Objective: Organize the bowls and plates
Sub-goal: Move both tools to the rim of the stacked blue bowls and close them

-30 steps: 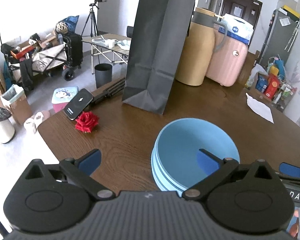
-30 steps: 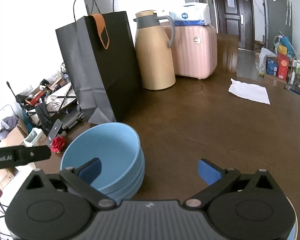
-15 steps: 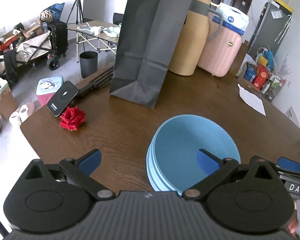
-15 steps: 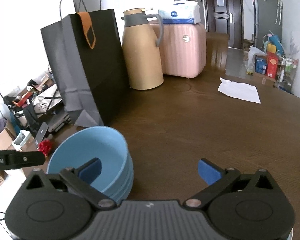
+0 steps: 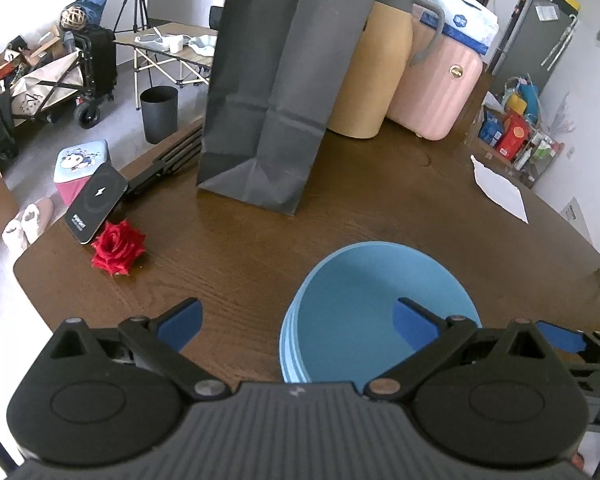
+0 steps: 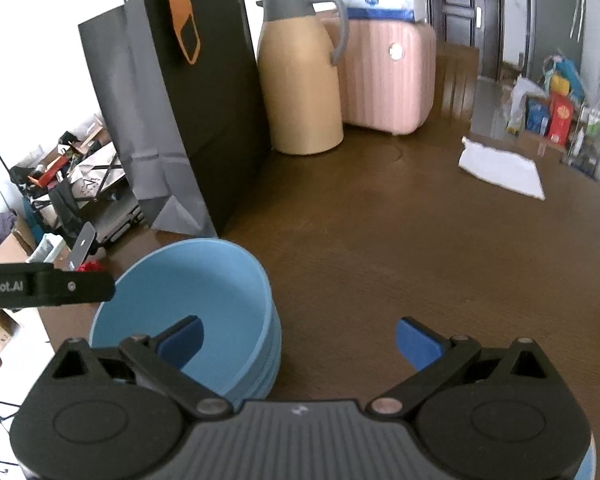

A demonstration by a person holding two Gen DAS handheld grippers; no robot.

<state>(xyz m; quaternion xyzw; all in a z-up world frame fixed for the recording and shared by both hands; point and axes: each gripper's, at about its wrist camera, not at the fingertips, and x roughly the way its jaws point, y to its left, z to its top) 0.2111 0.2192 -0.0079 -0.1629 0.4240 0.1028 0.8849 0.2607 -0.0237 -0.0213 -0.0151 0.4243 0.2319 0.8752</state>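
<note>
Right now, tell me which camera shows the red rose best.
The left wrist view. There the red rose lies in full sight on the table, beside a black charging pad. The right wrist view shows only a red sliver behind the left gripper's finger.

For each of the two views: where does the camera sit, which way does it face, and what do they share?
Left wrist: on the left gripper, looking down-forward at the stacked blue bowls; open fingers show.
Right wrist: on the right gripper, facing across the table; open fingers and the other gripper's tip show.
Shared: bowls, black bag, tan jug.
</note>
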